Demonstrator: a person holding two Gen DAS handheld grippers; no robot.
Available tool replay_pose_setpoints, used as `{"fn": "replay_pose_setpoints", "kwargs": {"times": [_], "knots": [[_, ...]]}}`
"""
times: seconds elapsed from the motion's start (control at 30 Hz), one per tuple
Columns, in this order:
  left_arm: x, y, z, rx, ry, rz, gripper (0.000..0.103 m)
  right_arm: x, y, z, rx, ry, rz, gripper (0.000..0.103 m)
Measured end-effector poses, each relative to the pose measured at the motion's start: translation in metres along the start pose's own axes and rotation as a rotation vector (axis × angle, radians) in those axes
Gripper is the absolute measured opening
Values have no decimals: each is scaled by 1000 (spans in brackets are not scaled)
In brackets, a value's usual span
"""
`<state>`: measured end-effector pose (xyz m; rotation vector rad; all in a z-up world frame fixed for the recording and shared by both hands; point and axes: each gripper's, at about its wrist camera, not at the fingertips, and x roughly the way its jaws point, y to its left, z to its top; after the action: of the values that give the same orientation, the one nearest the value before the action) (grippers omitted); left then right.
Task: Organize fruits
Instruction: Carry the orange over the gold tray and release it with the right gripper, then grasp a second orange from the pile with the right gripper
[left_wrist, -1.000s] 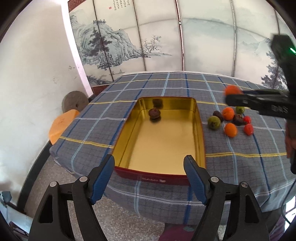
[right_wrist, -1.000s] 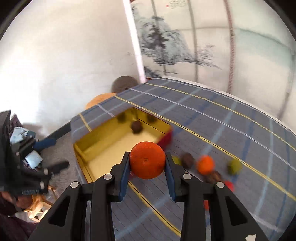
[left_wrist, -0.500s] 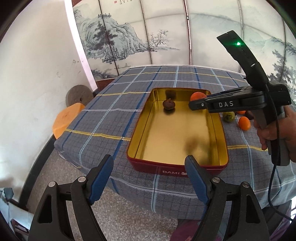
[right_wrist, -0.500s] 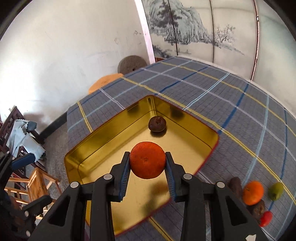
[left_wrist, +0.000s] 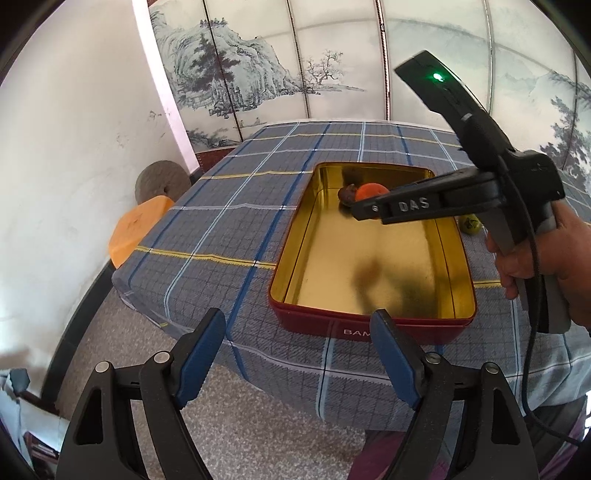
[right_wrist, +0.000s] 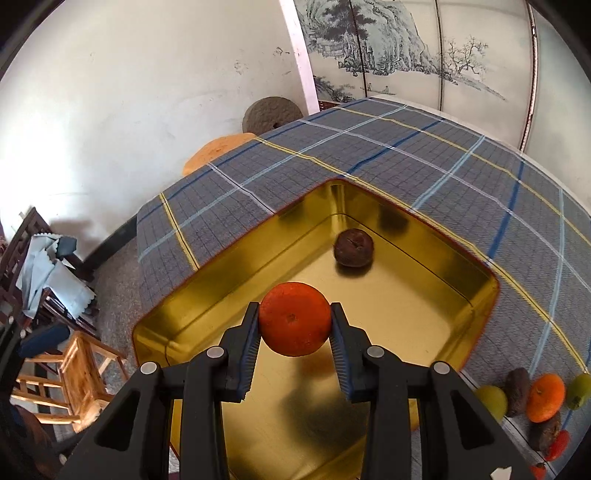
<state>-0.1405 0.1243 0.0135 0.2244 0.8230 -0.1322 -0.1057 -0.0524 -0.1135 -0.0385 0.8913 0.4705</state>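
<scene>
Right hand-held gripper (right_wrist: 294, 334) pinches an orange (right_wrist: 294, 318) over the gold tin (right_wrist: 476, 291) on the desk (right_wrist: 424, 155), near the brown fruit (right_wrist: 353, 247), likely for grouping. Left hand-held gripper (left_wrist: 297, 356) idles wide open, holding nothing.

An orange (right_wrist: 294, 318) is held above the gold tin (right_wrist: 476, 291), where a brown fruit (right_wrist: 353, 247) lies.

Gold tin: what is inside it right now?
One dark brown fruit rests on the gold tin floor; the orange hangs above it in the right gripper. The gripper covers the near floor.
</scene>
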Motion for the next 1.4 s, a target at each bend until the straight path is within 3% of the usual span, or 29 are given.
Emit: {"fn": "replay_pose_setpoints", "kwargs": {"times": [0.17, 0.2, 0.27, 0.3, 0.5, 0.7, 0.93, 1.03, 1.27, 1.4], "knots": [[1, 4, -2, -6, 5, 7, 85, 5, 8, 9, 19, -13, 4, 39], [1, 4, -3, -5, 4, 9, 85, 5, 8, 11, 30, -20, 13, 44], [0, 4, -3, 2, 2, 14, 85, -1, 8, 16, 64, -64, 21, 68], [0, 4, -3, 4, 0, 16, 85, -6, 8, 17, 71, -96, 21, 69], [-1, 4, -3, 1, 2, 24, 86, -44, 1, 11, 101, -225, 40, 69], [0, -4, -3, 12, 4, 16, 86, -88, -22, -40, 153, -300, 30, 69], [-2, -18, -3, 30, 2, -34, 86, -110, -57, -122, 170, -228, -108, 68], [0, -27, -4, 53, 20, -51, 86, -110, -73, -140, 200, -195, -130, 61], [-5, -39, -6, 89, 13, -59, 86, -104, -95, -135, 238, -188, -179, 56], [-4, -44, -4, 105, 12, -57, 86, -91, -104, -125, 189, -143, -213, 56]]}}
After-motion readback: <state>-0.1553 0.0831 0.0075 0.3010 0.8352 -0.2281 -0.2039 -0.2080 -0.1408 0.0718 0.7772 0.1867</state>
